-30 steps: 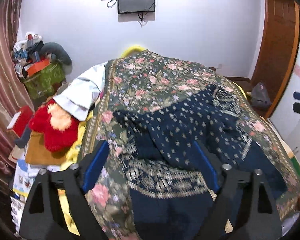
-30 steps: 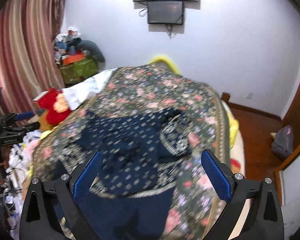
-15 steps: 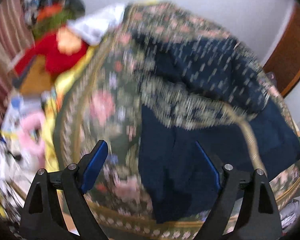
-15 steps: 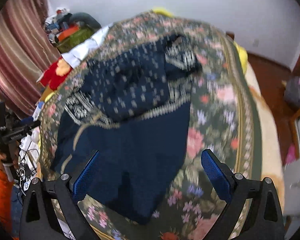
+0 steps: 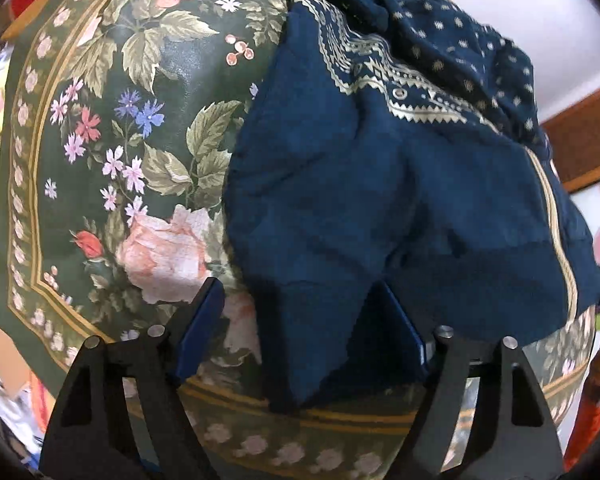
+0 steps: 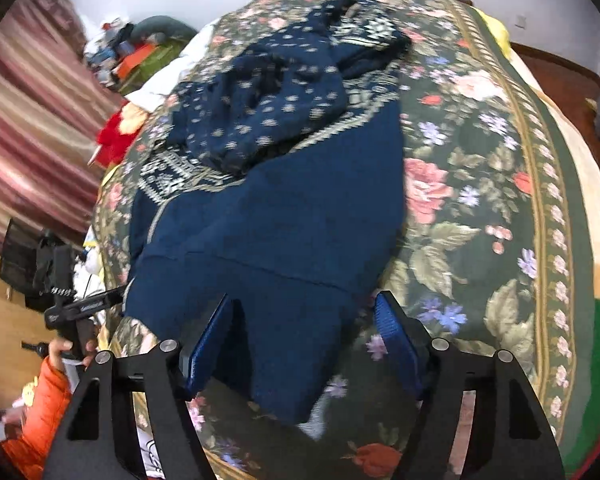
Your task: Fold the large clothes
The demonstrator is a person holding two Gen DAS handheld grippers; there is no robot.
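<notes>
**Over the near bed edge: both grippers straddling the navy hem**

On the floral bedspread (image 5: pixel 112 128) lies my navy garment (image 5: pixel 364 208), crumpled at the far end where the dotted fabric bunches over the gold-patterned band, flatter and plain toward me. Its near hem hangs in two points at the bed's edge.

My left gripper (image 5: pixel 300 336) is tipped down at the left corner of the hem. One point of cloth sits between its blue pads (image 5: pixel 198 332). Jaws have just been closing but stand fairly wide; left pad is clear of the fabric, over the pink rose print. Right pad is against or behind the cloth, I cannot tell which. No grip yet.

My right gripper (image 6: pixel 302 344) is at the right corner of the hem. A tongue of navy cloth hangs between its fingers (image 6: pixel 396 344). Jaws have just been closing, half-wide now; right pad has a gap to the cloth, left pad is at its edge. Not clamped.

From the right wrist view, an orange sleeve (image 6: pixel 40 412) and hand (image 6: pixel 66 350) hold the left gripper's handle beside the bed.
</notes>
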